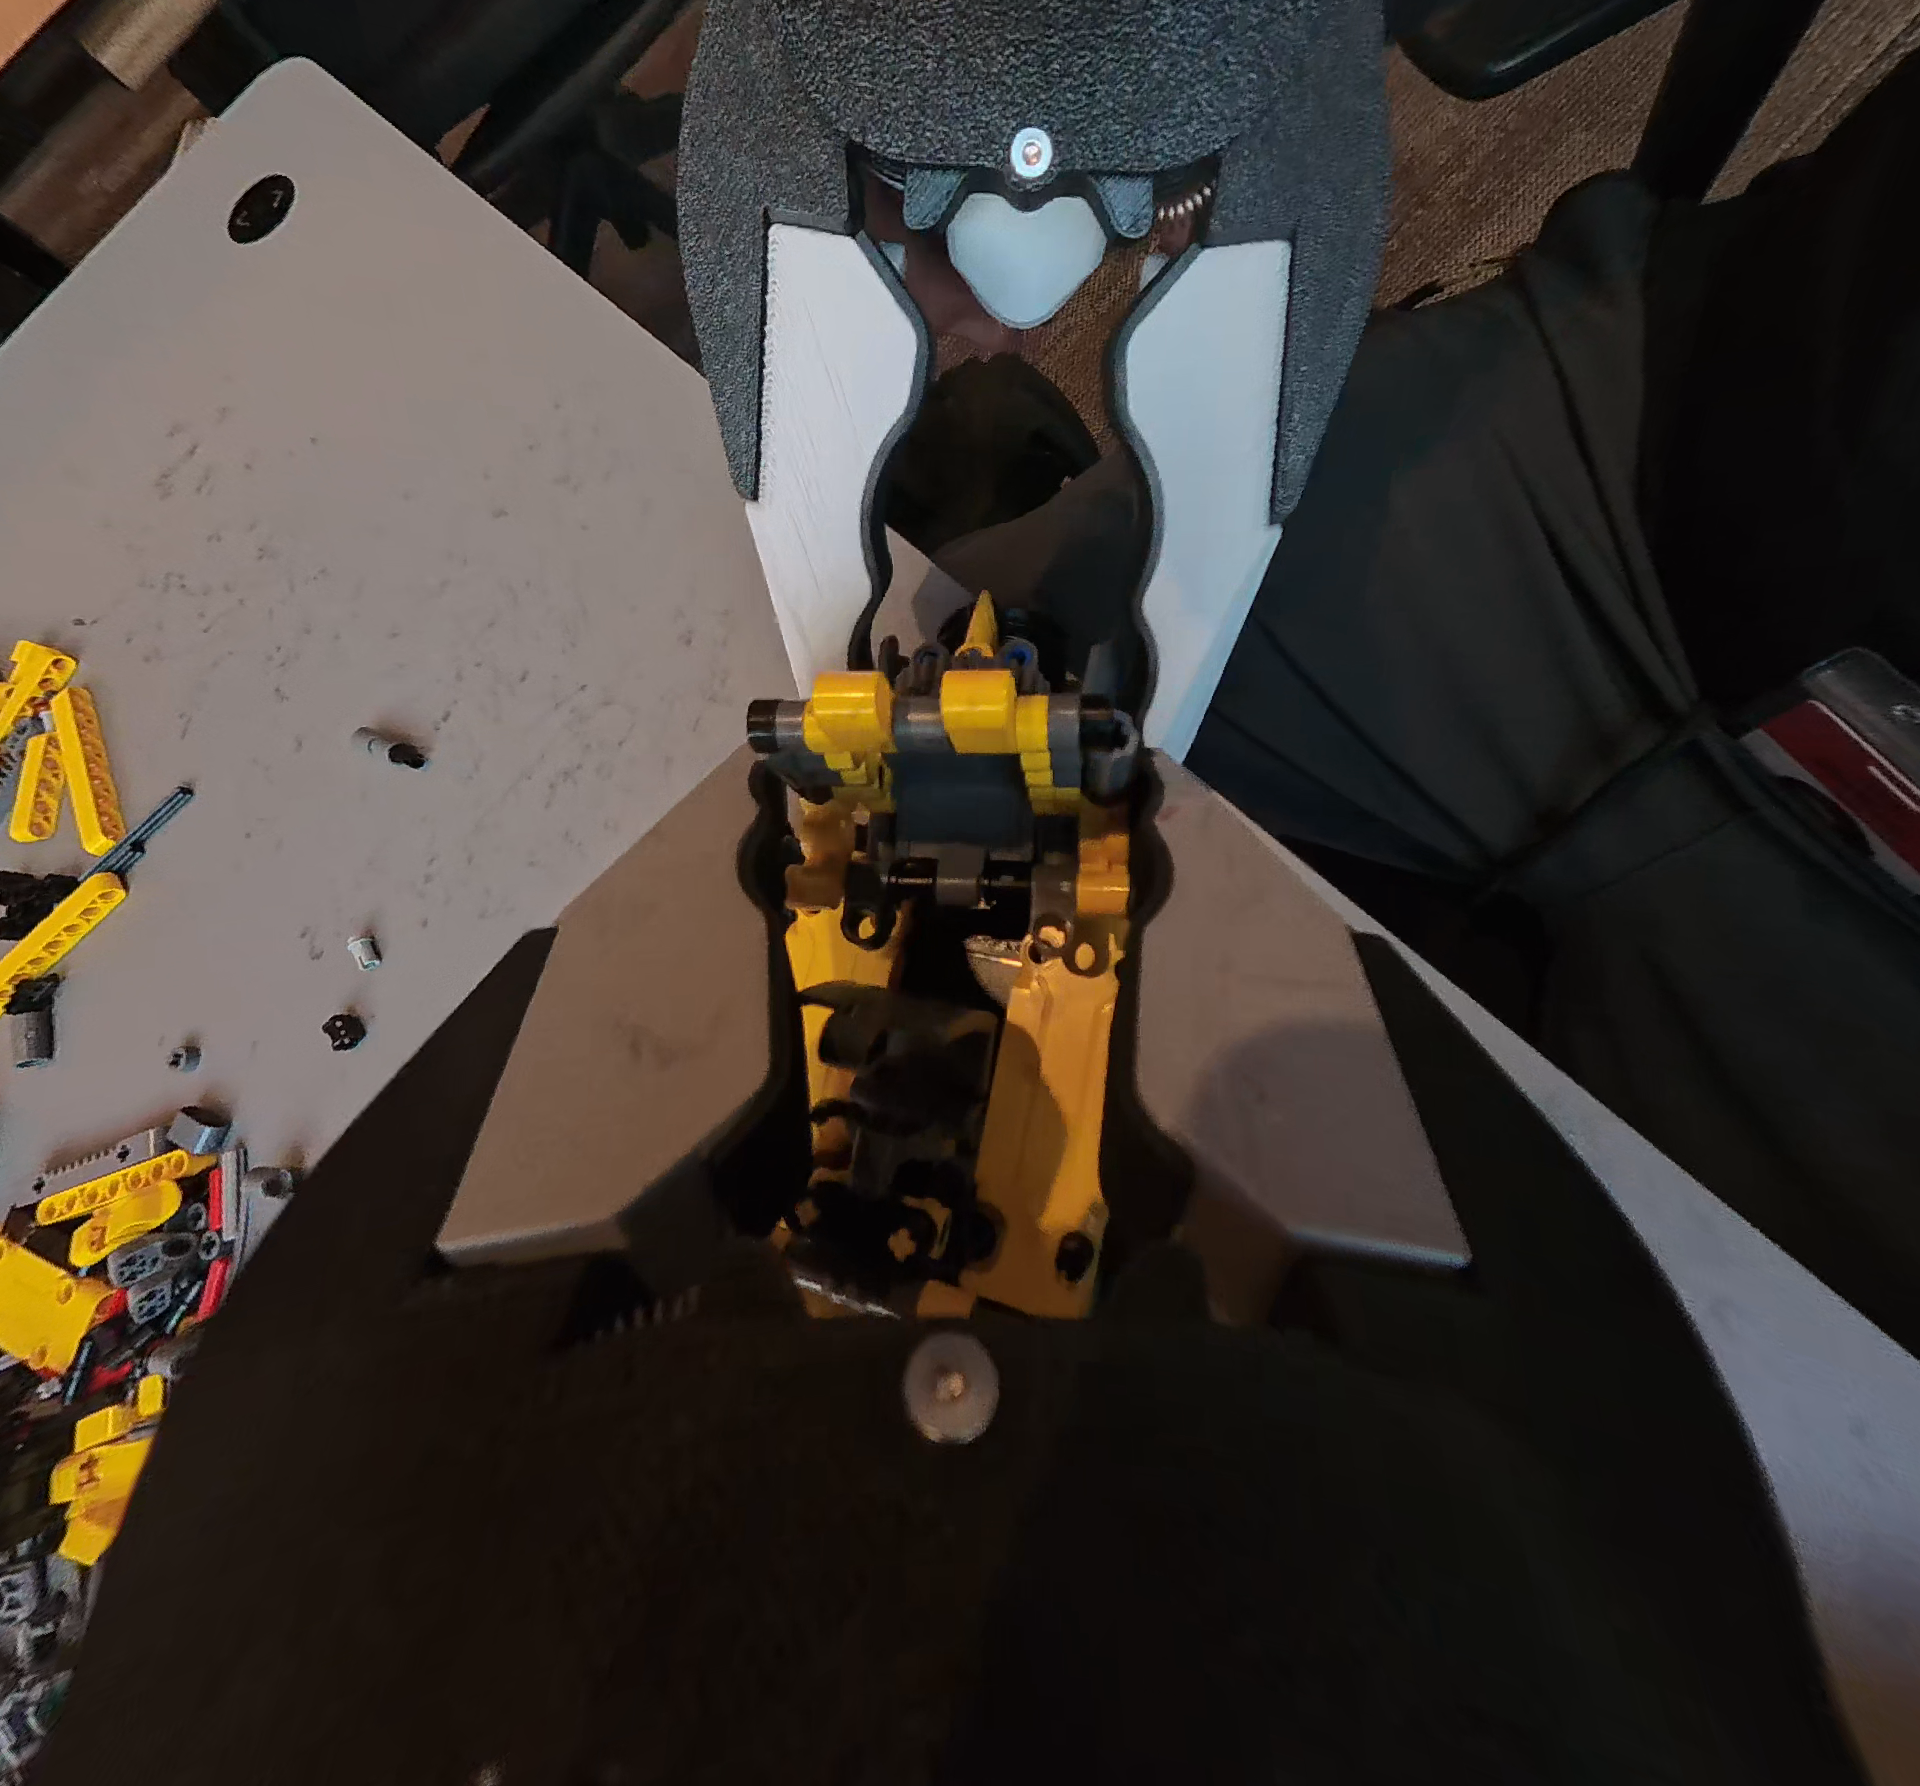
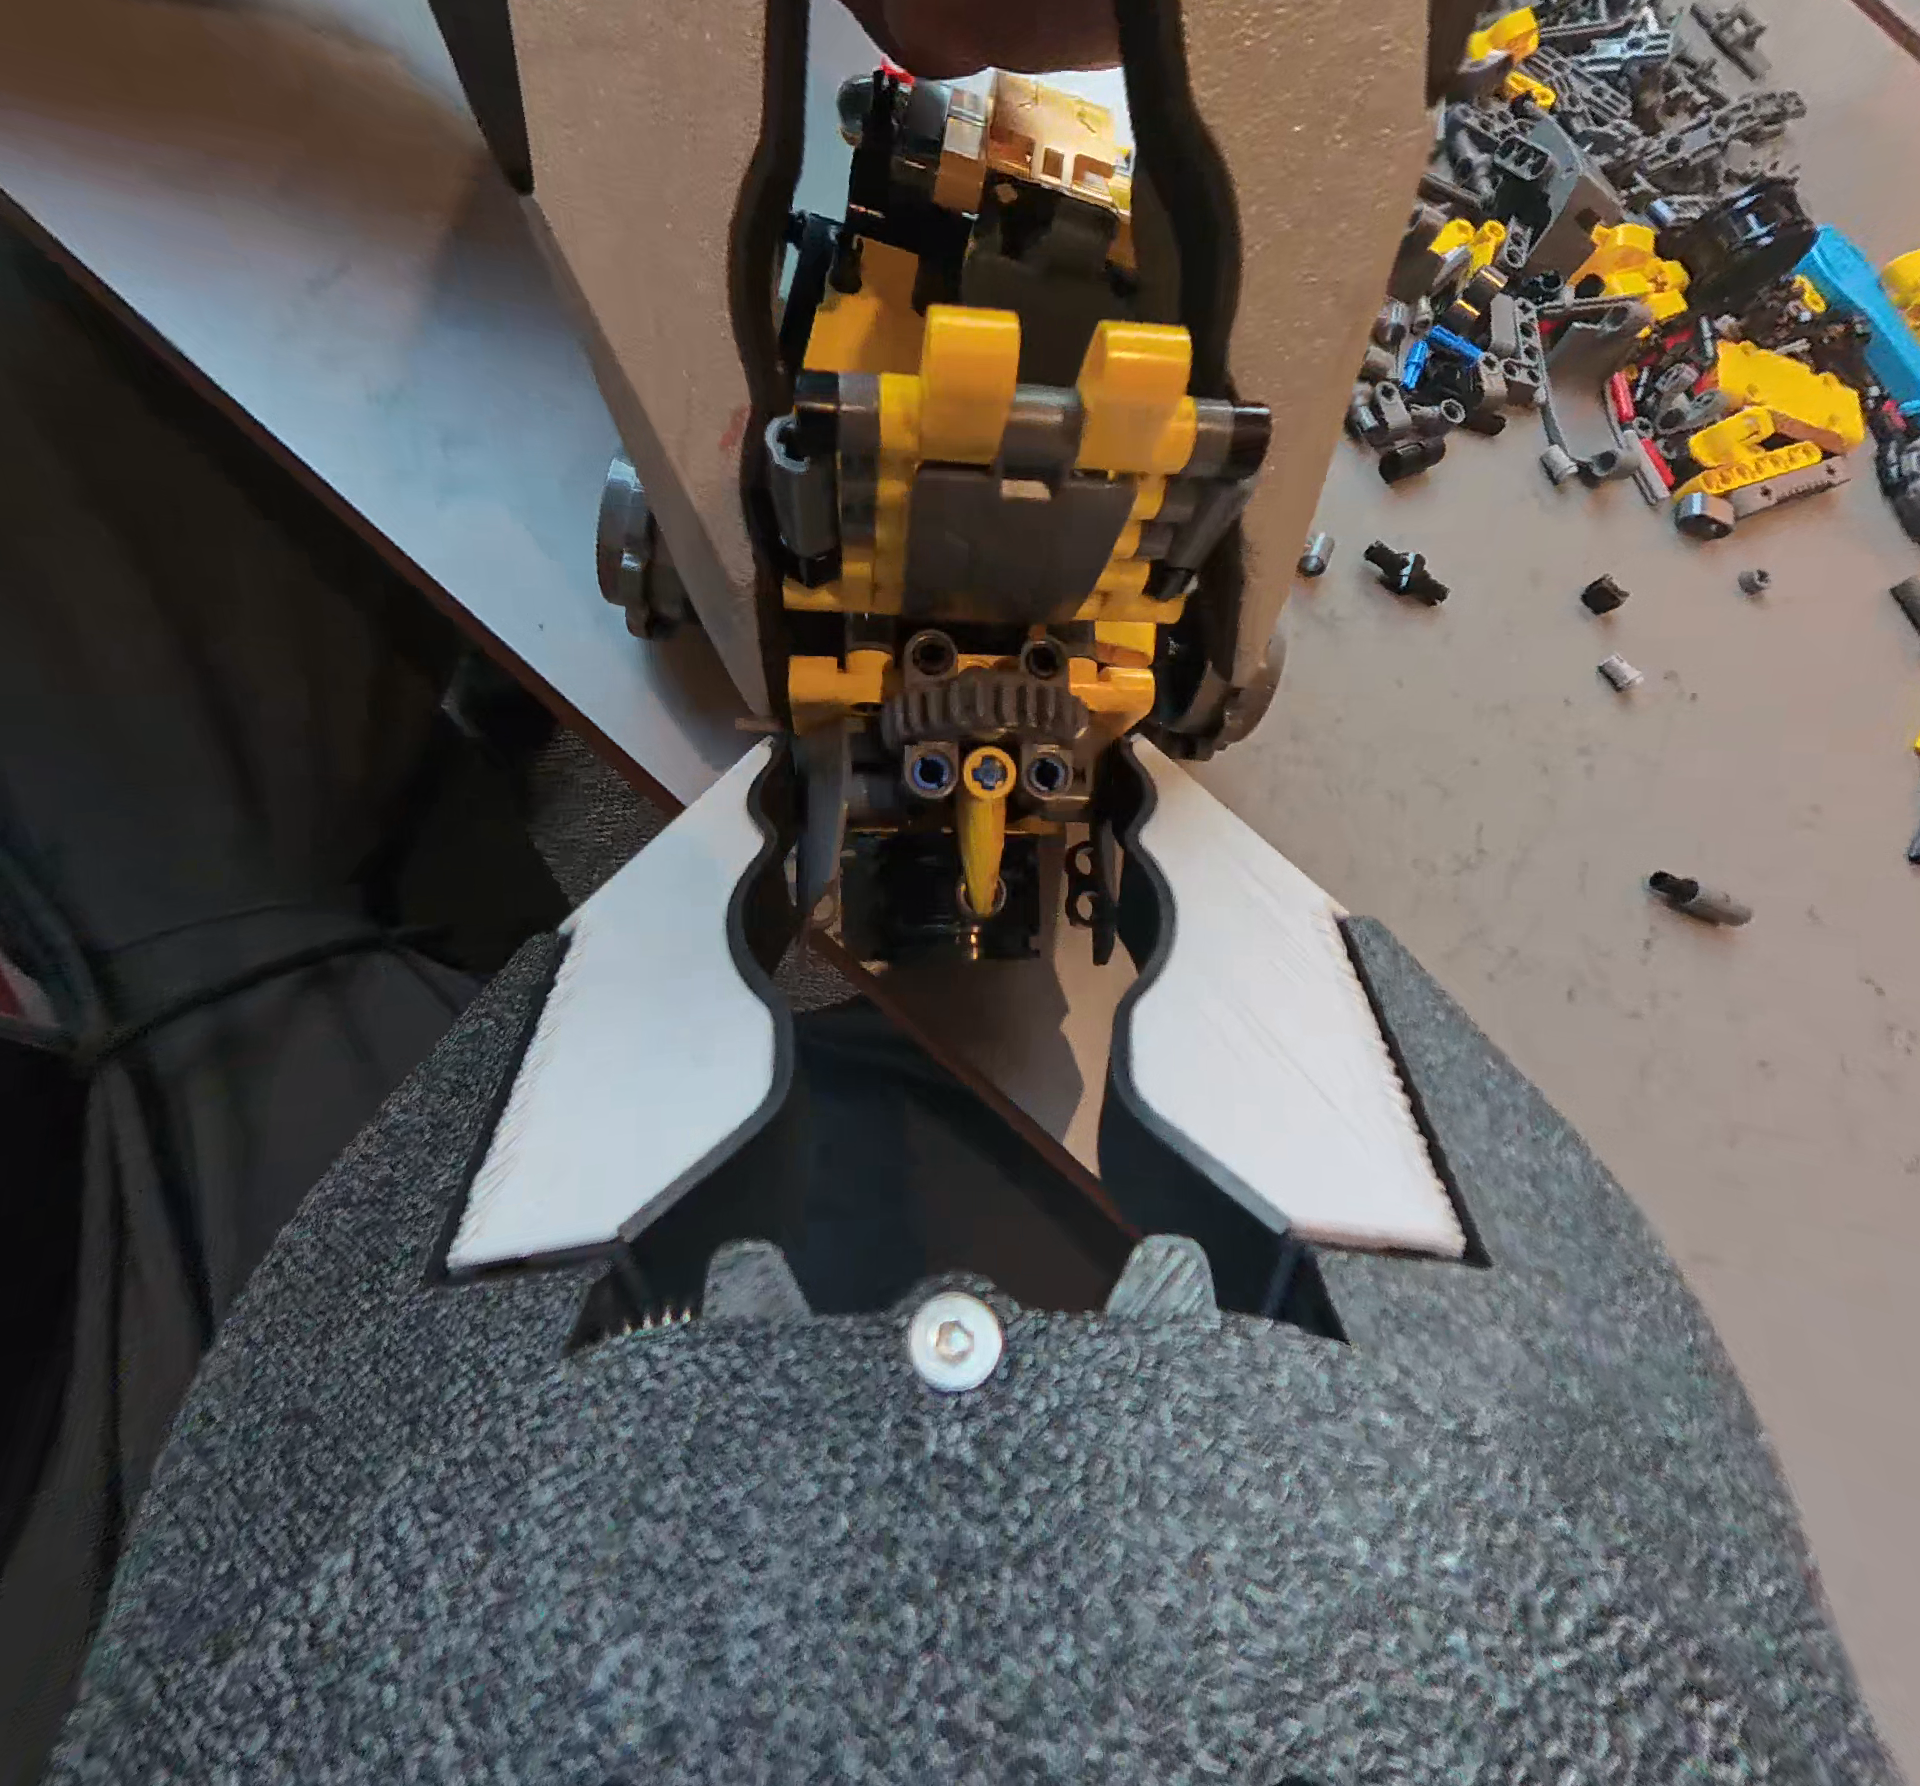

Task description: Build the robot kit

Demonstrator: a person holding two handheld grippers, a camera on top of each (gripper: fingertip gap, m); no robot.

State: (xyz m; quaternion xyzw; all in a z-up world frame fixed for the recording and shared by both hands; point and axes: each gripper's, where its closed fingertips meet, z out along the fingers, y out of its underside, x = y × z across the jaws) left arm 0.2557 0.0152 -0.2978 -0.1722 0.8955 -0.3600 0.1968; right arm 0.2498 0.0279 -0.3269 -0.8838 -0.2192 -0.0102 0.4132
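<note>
The yellow-and-black plastic brick vehicle model (image 1: 951, 915) (image 2: 987, 489) sits pinched between our left fingers (image 1: 665, 1009); our right fingers (image 2: 1268, 1061) clasp its opposite end above the worktop (image 1: 312, 489).

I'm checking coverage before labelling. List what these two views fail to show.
- Yellow-and-black brick model: its sides, in both views, are covered by the left tongs and right tongs around it.
- Loose brick pile: cut off by the right wrist view's right edge; individual pieces too small to identify.
- Table: right part hidden by the tongs, left wrist view.
</note>
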